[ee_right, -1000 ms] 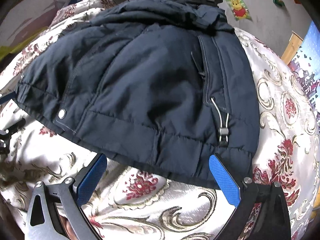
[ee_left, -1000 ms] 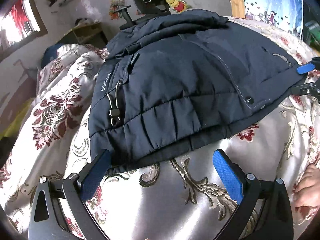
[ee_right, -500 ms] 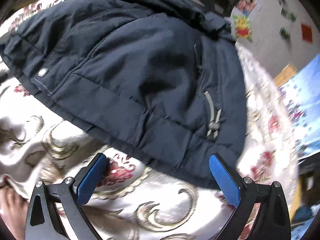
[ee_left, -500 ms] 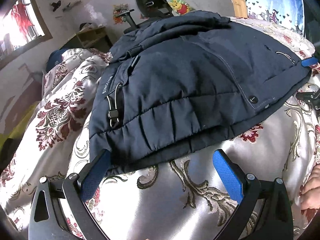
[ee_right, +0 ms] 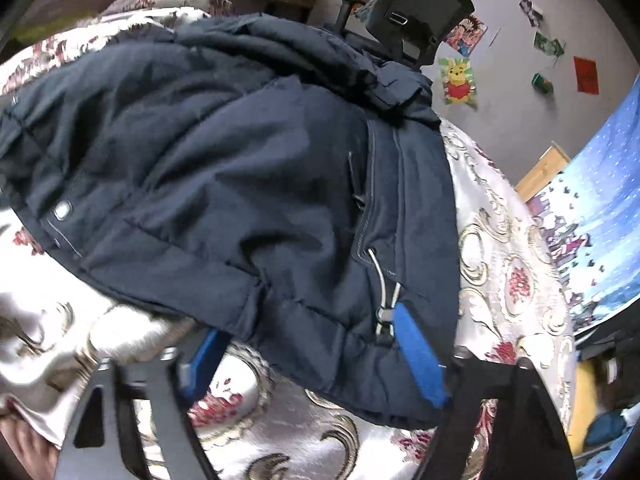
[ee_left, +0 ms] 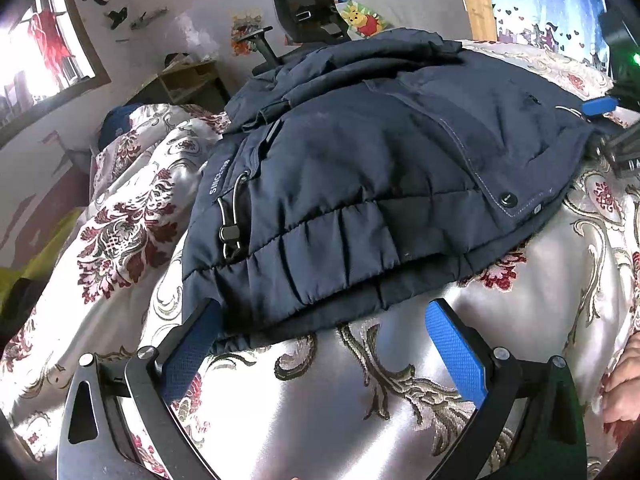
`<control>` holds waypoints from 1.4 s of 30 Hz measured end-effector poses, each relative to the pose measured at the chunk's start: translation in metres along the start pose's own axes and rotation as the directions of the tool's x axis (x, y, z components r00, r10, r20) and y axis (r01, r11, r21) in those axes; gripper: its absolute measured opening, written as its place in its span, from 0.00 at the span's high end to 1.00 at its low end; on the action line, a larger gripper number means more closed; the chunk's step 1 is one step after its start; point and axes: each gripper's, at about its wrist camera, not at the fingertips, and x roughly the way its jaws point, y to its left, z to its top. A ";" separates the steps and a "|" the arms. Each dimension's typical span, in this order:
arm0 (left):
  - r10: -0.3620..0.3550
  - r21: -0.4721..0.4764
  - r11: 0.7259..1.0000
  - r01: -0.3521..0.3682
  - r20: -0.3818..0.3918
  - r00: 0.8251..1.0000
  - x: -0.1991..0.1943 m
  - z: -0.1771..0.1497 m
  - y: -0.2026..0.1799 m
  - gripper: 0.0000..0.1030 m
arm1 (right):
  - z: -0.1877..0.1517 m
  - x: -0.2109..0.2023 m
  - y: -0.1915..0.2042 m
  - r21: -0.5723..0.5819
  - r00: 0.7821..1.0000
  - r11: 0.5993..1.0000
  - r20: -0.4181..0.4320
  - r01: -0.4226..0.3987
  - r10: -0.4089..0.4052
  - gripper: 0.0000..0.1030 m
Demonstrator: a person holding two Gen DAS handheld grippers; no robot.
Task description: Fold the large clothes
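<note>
A dark navy padded jacket (ee_left: 384,176) lies folded on a floral satin bedspread (ee_left: 360,400); it also shows in the right wrist view (ee_right: 240,184). My left gripper (ee_left: 320,340) is open at the jacket's near hem, its left finger tucked at the hem corner. My right gripper (ee_right: 308,344) is open with its jaws astride the hem by the drawcord toggle (ee_right: 384,316), one blue pad (ee_right: 420,356) over the fabric and the other under it. The right gripper's tip shows at the far right of the left wrist view (ee_left: 600,106).
A black office chair (ee_left: 304,4) stands behind the bed near a poster-covered wall. A wooden shelf (ee_left: 188,80) sits at the back left. A blue printed curtain (ee_right: 600,208) hangs on the right. A bare foot (ee_left: 624,384) rests on the bedspread.
My right gripper has swung and pushed forward onto the jacket's hem beside the toggle. My left gripper has crept slightly closer to the hem.
</note>
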 end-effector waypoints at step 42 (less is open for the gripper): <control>0.139 0.140 0.975 -0.173 0.223 0.965 0.000 0.009 -0.019 0.08 | 0.026 -0.001 -0.011 0.083 1.000 0.996 -0.015 -0.019 0.020 0.43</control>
